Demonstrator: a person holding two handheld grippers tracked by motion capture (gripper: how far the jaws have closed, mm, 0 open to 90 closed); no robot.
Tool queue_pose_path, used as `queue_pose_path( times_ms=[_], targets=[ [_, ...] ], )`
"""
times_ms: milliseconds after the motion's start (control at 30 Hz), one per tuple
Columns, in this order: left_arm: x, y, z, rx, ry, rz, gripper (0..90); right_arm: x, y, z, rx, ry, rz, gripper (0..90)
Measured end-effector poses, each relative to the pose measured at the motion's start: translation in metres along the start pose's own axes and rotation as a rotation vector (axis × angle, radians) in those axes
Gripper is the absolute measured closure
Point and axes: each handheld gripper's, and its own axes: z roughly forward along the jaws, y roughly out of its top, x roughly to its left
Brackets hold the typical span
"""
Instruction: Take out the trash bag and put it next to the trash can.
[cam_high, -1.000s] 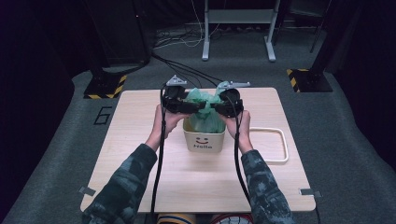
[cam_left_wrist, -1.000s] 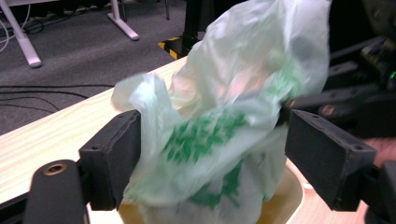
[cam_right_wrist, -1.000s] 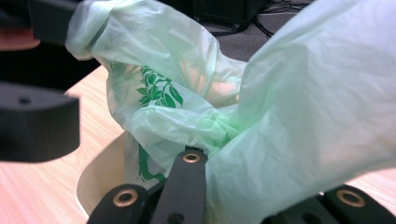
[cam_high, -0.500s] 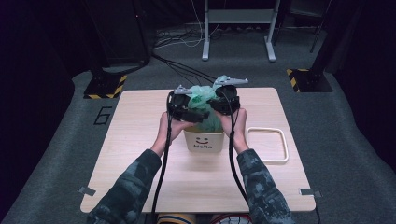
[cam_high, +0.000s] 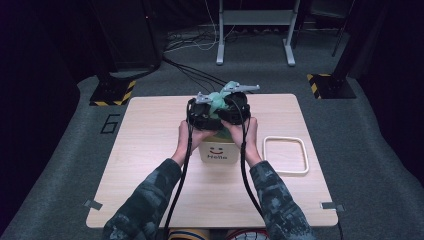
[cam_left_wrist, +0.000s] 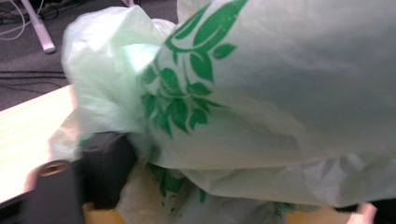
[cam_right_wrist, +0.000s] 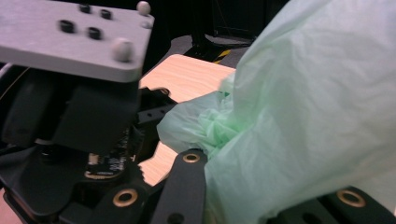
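Note:
A pale green plastic bag printed with dark green leaves sticks up out of a small cream box marked "Hello" at the table's middle. Both grippers sit close together on top of the bag. My left gripper has just been closing its jaws; in the left gripper view the bag's film bulges between them, one jaw touches it at the lower left, and the other is hidden. My right gripper is shut on a fold of the bag.
A white square frame lies flat on the wooden table, right of the box. Cables trail from both grippers down past the person's forearms. Dark stands and floor cables are beyond the far edge.
Both hands have drawn together over the box. The left gripper has sunk onto the bag, and much of the bag is now covered by the grippers.

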Motion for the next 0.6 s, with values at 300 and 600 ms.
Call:
queue_pose_path(
  times_ms=[300, 600],
  targets=[
    [0.003, -0.002, -0.002, -0.046, -0.047, -0.004, 73.5, -0.007, -0.002, -0.003, 0.019, 0.019, 0.011, 88.1],
    [0.002, 0.000, -0.008, -0.073, -0.050, 0.010, 85.3, -0.013, 0.000, -0.012, 0.011, 0.011, -0.004, 67.9]
  ],
)
